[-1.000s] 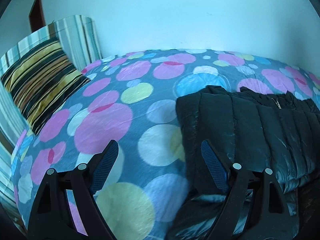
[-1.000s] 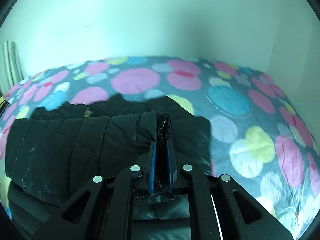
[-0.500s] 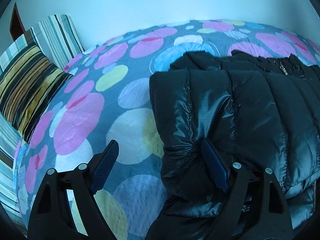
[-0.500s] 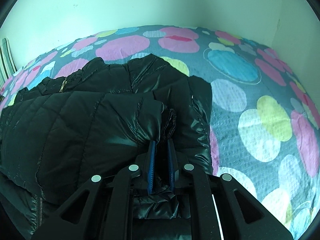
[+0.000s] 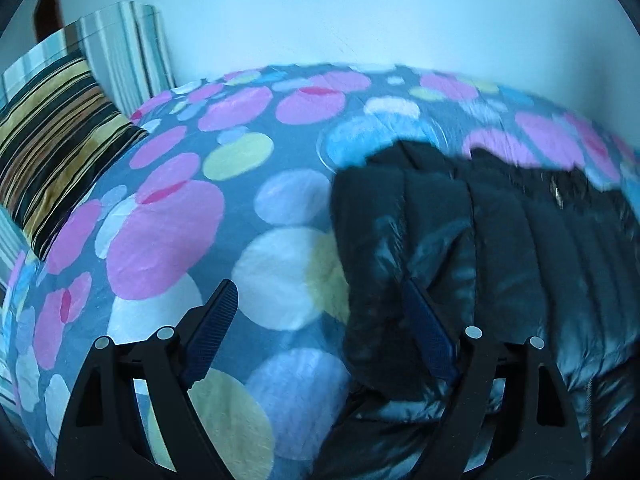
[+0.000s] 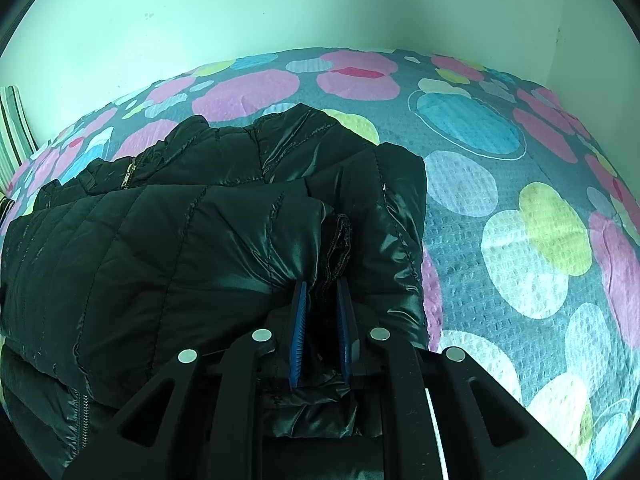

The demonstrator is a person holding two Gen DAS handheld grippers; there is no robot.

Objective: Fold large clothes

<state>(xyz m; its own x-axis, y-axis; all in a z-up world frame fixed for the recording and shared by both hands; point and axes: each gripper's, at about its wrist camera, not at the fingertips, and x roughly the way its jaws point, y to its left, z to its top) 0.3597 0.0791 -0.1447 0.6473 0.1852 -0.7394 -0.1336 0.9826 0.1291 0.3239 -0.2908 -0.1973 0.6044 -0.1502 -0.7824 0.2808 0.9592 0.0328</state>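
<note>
A black quilted puffer jacket point(image 6: 160, 248) lies folded on a bed with a spotted cover point(image 6: 500, 200). My right gripper point(image 6: 322, 284) is shut on the jacket's dark knit cuff point(image 6: 338, 240) at the folded layer's right end. The jacket also shows in the left wrist view point(image 5: 500, 248), at the right. My left gripper point(image 5: 320, 292) is open and empty, just above the jacket's left edge; its right finger point(image 5: 424, 328) is over the fabric, its left finger point(image 5: 212, 320) over the bare cover.
Striped pillows point(image 5: 52, 148) lean at the bed's left end. A pale wall point(image 6: 280, 12) runs behind the bed, with a corner at the right. Bare spotted cover point(image 5: 180, 220) lies left of the jacket.
The left gripper has drawn back and tilted up from the jacket, still open. The right gripper has stayed shut on the cuff, with the jacket looking a little farther away.
</note>
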